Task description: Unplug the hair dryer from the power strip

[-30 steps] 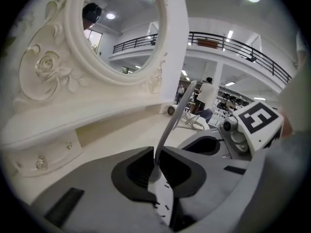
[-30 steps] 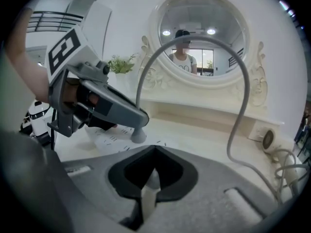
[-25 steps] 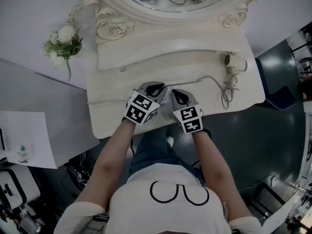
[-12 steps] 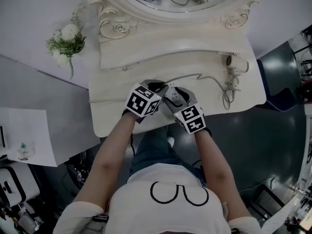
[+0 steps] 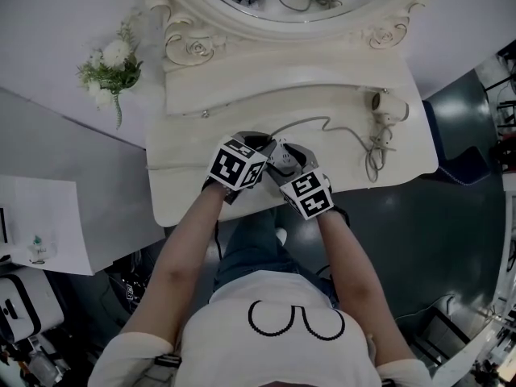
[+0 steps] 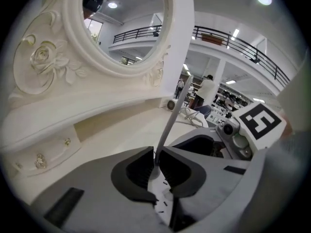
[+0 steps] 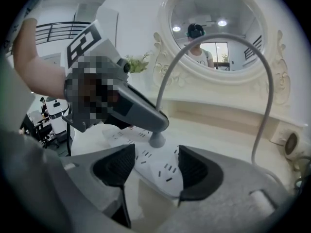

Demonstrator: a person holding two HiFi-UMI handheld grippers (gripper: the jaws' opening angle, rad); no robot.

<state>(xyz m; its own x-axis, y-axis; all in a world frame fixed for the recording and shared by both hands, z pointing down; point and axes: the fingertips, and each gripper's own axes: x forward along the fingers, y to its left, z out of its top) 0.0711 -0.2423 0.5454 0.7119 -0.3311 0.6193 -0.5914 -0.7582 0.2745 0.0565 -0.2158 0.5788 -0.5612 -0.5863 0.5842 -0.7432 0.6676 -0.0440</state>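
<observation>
The white power strip lies on the dresser top, near its front edge. From it a grey plug stands up, and its grey cord arches away to the white hair dryer at the right end. My left gripper is shut on the plug at the cord's base and shows in the head view too. My right gripper has just been opening. Its jaws now stand wide on either side of the strip, pads clear of it. In the head view it sits close beside the left gripper.
The cream dresser has a raised back shelf with a small drawer knob and an oval carved mirror. A bunch of white flowers stands at the far left. Loose coils of cord lie by the dryer.
My right gripper has slid left toward the left gripper and its jaws have spread apart over the strip. The cord now bows higher. The left gripper has kept its place.
</observation>
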